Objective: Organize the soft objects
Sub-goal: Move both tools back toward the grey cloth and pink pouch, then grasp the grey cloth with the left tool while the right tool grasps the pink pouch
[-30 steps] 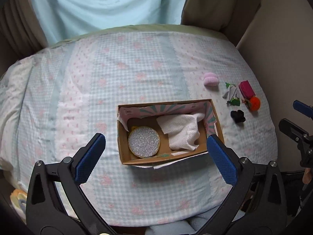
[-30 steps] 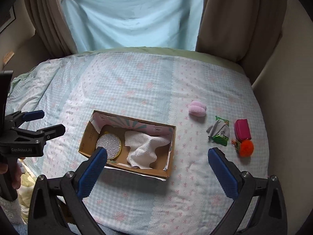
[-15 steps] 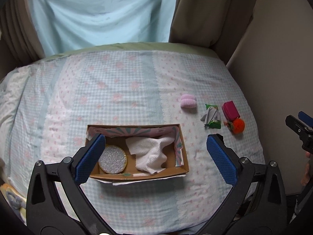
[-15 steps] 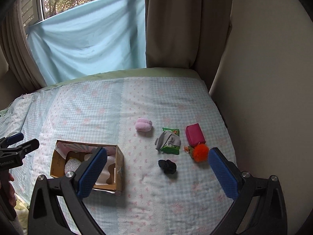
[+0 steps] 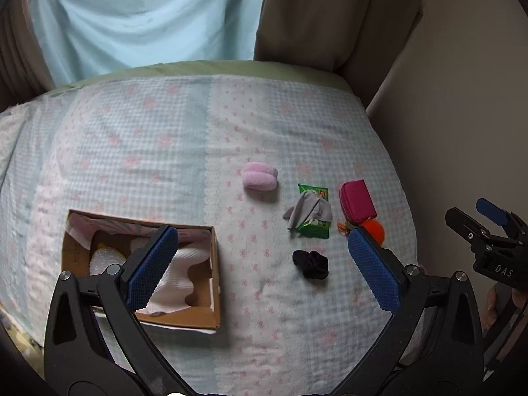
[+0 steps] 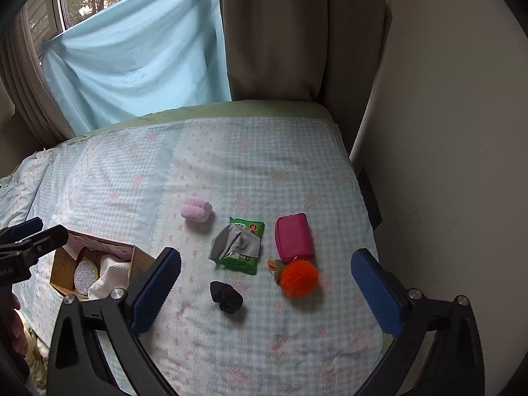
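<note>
Box (image 5: 211,283) of brown cardboard, open at the top, lies on the bed (image 5: 165,151), which is covered with a pale checked quilt. Inside the box are a white waffle cloth (image 5: 180,280) and a round glittery pad (image 6: 84,275), the pad lying at the end away from the loose things.

Beyond the box's right end, the other soft things lie scattered on the quilt. Nearest the box is a black scrunchie (image 6: 227,296). Farther from the box than the scrunchie sit a pink fuzzy bundle (image 6: 196,209) and a green packet (image 6: 246,257) with a grey cloth (image 6: 231,239) draped over it. Farthest from the box are a magenta pouch (image 6: 293,236) and, touching its near end, an orange pompom (image 6: 298,278).

The left claw (image 5: 260,264) hangs above the bed with its blue pads spread wide and nothing between them; one pad overlaps the box in its own camera. The right claw (image 6: 265,292) is also spread wide and empty, held over the scrunchie and pompom, away from the box. A person's hand (image 6: 15,326) grips the left tool's handle at the edge of the right camera's view.
</note>
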Available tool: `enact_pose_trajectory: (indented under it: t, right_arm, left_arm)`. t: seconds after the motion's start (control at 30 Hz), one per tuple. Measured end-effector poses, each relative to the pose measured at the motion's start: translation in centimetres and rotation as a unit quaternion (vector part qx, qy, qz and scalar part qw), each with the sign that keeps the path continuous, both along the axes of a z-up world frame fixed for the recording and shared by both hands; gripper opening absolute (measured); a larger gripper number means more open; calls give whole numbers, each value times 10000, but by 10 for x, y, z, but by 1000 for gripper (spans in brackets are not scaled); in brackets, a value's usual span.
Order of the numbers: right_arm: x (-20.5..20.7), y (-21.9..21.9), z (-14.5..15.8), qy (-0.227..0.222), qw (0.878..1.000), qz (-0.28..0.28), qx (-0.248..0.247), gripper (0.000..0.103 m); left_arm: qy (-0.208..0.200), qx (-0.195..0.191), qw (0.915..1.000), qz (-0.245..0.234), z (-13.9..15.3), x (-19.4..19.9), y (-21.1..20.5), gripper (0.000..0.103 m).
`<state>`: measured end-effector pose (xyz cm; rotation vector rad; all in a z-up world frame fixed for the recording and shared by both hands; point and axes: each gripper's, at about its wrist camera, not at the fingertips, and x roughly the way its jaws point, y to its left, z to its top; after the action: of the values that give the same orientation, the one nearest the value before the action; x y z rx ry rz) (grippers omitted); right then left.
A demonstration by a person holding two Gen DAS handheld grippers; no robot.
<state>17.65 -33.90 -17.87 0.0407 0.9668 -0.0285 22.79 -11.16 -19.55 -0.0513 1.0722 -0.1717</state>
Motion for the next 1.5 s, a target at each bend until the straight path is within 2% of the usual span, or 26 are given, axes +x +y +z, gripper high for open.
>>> enact_pose_trajectory:
  t: [0.27, 0.4, 0.63, 0.8, 0.97, 1.1, 1.23, 1.27, 1.37, 1.47, 1.5]
  right_arm:
    - [41, -36, -69, 261, 9995, -159, 126, 103]
    - [66, -51, -107, 387, 9989, -206, 145, 103]
    - [101, -71, -174, 592, 9980, -214, 88, 103]
    - [119, -75, -223, 834, 9964, -145, 63, 103]
    - [133, -78, -257, 1042, 9944, 23, 159, 103]
    - [140, -70, -272, 1146, 9931, 222, 77, 103]
    - [146, -66, -282, 1182, 9925, 297, 50, 102]
    - [147, -66, -283, 1197, 9923, 321, 23, 101]
    - [152, -63, -288, 1226, 9917, 387, 28, 92]
    - [157, -61, -291, 1288, 9906, 460, 22, 73]
    - [157, -61, -292, 1317, 9901, 491, 13, 71]
  left_arm:
    - [369, -154, 9990, -175, -91, 42, -55, 103]
    - [370, -305, 9987, -161, -130, 60, -76, 103]
    - [579, -611, 9964, 76, -198, 98, -106, 103]
    - [704, -553, 9959, 114, -236, 117, -116, 102]
    - [872, -647, 9940, 106, -260, 129, -119, 98]
    - [1062, -733, 9916, 85, -274, 133, -123, 85]
    - [1216, -785, 9894, 147, -284, 137, -124, 64]
    - [1248, -801, 9888, 144, -285, 138, -124, 62]
    - [1280, -898, 9876, 112, -286, 138, -124, 51]
    - [1279, -913, 9876, 29, -284, 138, -128, 39]
    - [1268, -898, 9879, 11, -284, 137, -129, 36]
